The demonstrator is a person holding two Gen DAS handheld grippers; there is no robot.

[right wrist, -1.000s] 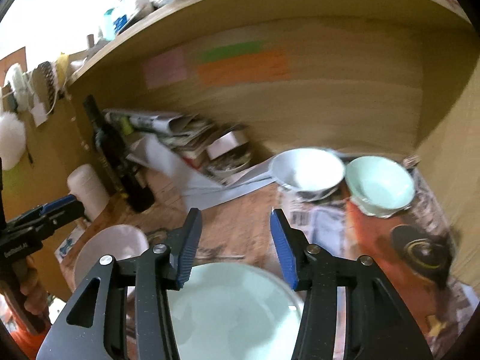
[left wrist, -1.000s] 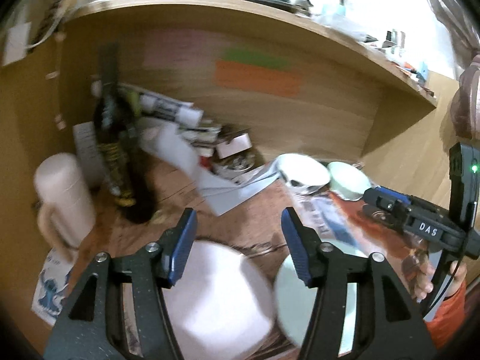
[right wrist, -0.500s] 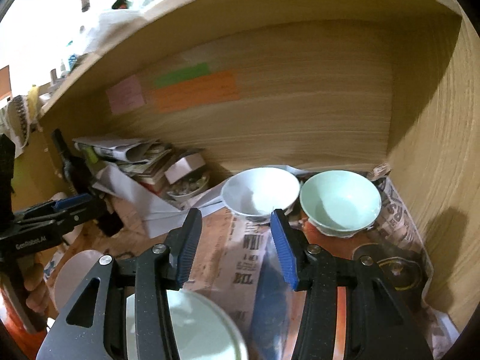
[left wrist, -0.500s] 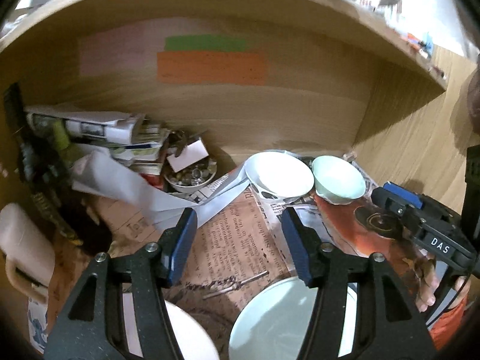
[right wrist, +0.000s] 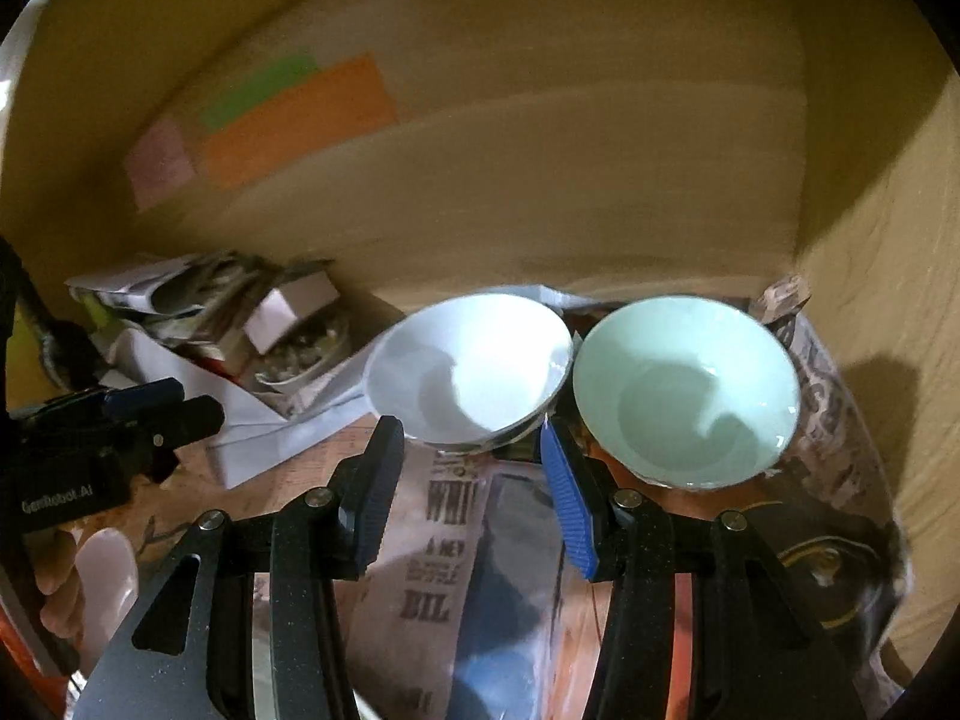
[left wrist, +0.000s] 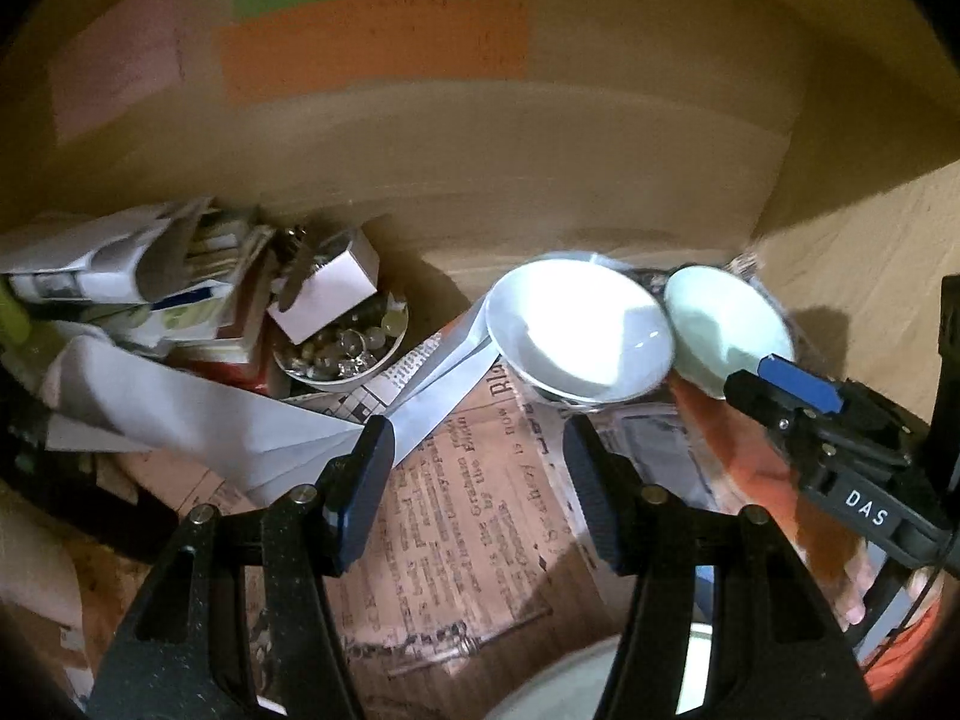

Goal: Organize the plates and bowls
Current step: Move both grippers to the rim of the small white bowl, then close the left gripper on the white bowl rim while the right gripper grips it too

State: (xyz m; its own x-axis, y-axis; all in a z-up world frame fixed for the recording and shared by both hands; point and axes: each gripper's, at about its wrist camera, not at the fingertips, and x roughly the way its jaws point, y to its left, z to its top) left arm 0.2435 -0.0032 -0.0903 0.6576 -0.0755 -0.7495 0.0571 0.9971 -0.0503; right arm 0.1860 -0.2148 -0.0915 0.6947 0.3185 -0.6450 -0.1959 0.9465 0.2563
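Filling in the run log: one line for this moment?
left gripper: open, empty | right gripper: open, empty, before white bowl | green bowl: right of white bowl | both on newspaper

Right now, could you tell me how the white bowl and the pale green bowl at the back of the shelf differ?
The white bowl is white, the pale green bowl mint. The white one sits left, nearer the clutter; the green one sits right, nearer the side wall. Both stand upright, empty, on newspaper, rims nearly touching.

Wooden walls [right wrist: 540, 180] are closing in a dim shelf nook, with colored paper notes [left wrist: 372, 42] sticking on the back.
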